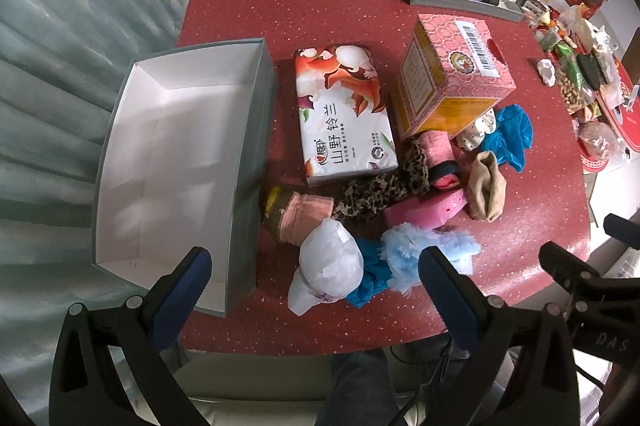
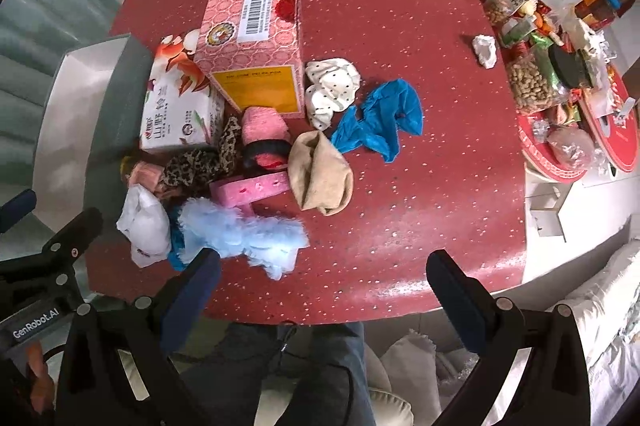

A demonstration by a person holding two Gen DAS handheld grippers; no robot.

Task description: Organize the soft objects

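A glossy red bench (image 2: 420, 186) flecked with pale speckles carries a grey cardboard box (image 1: 256, 130) with a smooth, matt white paper lining. Beside it lies a tissue pack (image 1: 344, 114) in shiny printed plastic film and a pink printed cardboard carton (image 1: 456, 82). Among the cloth pieces are a fluffy light-blue duster (image 2: 244, 234), a leopard-print fabric (image 2: 200, 162), a porous pink sponge (image 2: 252, 190), a beige knit sock (image 2: 320, 178) and crinkled blue plastic gloves (image 2: 380, 118).

Left wrist view: open box (image 1: 176, 162) occupies frame left; tissue pack (image 1: 344, 114) just right of it; carton (image 1: 452, 78) further right; soft items (image 1: 384, 194) heaped below both; tray (image 1: 460, 2) upper right.
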